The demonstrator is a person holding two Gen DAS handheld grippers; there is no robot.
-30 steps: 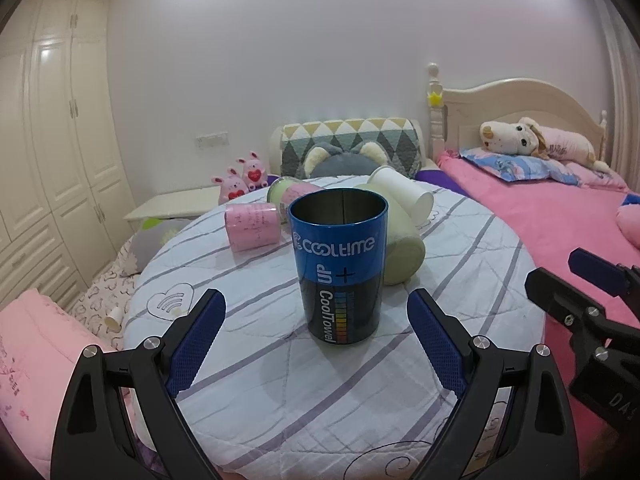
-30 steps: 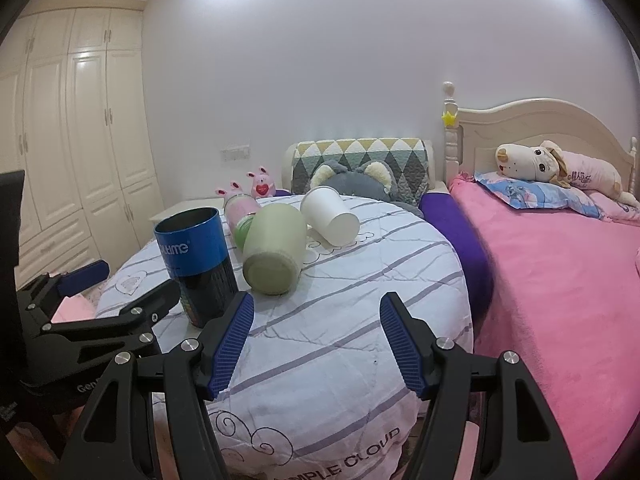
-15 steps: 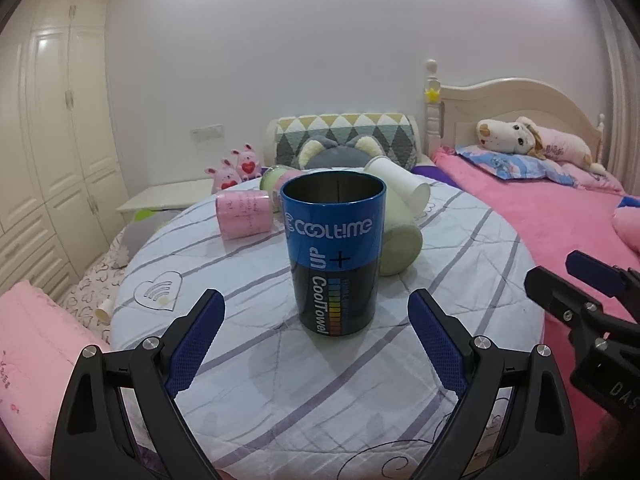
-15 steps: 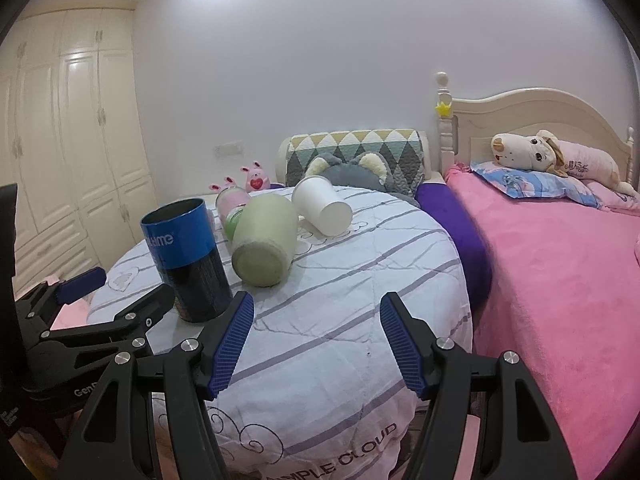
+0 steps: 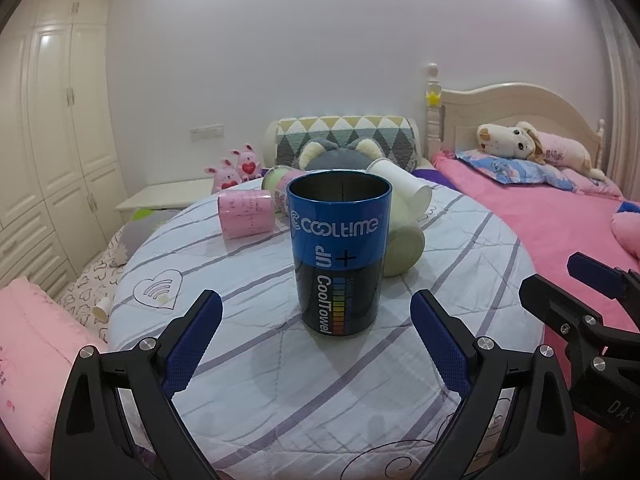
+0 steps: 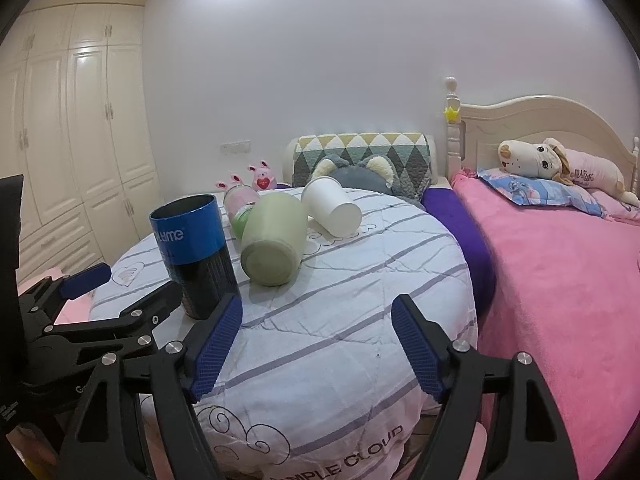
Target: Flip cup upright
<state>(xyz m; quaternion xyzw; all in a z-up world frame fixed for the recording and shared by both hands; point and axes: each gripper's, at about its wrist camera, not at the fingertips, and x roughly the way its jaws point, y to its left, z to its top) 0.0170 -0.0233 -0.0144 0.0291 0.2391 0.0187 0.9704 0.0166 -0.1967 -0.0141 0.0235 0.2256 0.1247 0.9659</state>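
Already upright, the blue cup (image 5: 340, 252) stood just beyond the left gripper (image 5: 316, 336), both grippers' fingers (image 6: 218, 344) apart, empty.

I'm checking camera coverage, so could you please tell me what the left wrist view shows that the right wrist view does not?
Only the left wrist view shows the pink cup lying on its side. Only the right wrist view shows the green cup's base in full. Both show the blue can standing upright, the white cup on its side, and both hand-held grippers, left and right, open.
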